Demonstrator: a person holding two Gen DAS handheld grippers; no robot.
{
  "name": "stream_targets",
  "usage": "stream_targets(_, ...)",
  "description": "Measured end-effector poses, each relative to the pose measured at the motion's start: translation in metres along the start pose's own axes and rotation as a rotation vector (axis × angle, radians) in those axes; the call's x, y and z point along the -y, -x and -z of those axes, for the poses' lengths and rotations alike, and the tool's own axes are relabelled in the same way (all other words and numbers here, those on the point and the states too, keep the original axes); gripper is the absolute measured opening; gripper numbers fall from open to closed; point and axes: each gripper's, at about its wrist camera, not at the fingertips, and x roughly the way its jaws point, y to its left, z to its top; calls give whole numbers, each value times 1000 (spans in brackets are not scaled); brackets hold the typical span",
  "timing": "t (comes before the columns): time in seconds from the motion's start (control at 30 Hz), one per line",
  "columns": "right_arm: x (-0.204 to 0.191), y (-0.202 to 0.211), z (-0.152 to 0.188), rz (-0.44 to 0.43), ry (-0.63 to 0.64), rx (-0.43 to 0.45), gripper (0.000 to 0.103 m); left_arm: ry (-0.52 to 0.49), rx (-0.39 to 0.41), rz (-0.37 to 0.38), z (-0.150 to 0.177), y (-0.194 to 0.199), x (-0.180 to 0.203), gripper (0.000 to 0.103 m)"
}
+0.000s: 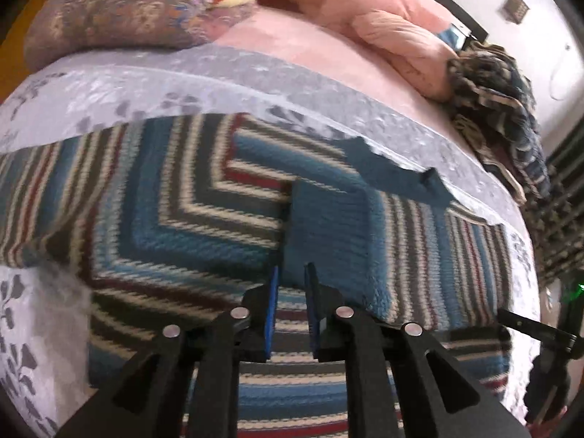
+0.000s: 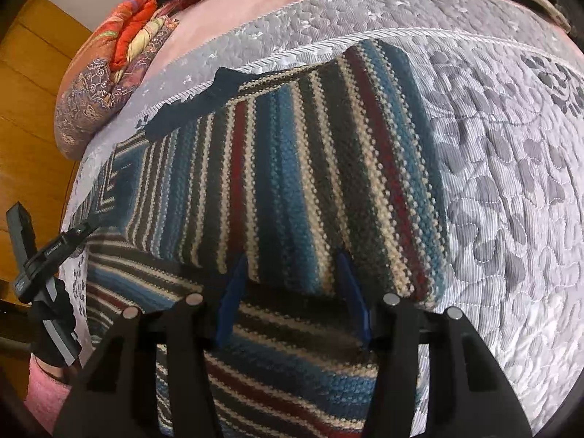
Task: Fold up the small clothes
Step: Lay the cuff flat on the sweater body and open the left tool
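While the striped sweater [image 1: 204, 197] lies part-folded on the bed [image 2: 511, 189] under both fingers, we judge folding underway: left gripper [image 1: 292, 273] nearly closed, empty; right gripper [image 2: 292, 259] wide, empty; next, grasp an edge.

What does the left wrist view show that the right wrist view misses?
Left only: the pink duvet and a dark patterned cloth at the bed's far right; left gripper narrowly open. Right only: the wooden floor and wide-open right gripper. Both: the striped sweater on the grey quilt, and the floral pillow.
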Motion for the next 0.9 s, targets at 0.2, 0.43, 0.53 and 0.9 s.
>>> stream_targets(0.2,-25,21,-4,-59,14,31,53,-131,69,12,-8,24,43,28)
stream_targets(0.43,-54,6,-6,-22,60,-7,53,-223,-48,46,-3,-13,90,36)
stream_targets(0.53,-48,-10,-5,-18,38,-40,53,-216,-104,27,3,-34,88,36)
stream_targets(0.9,-45,-38,-2,6,33,-49,59,-219,-123,32,14,-61,76,37)
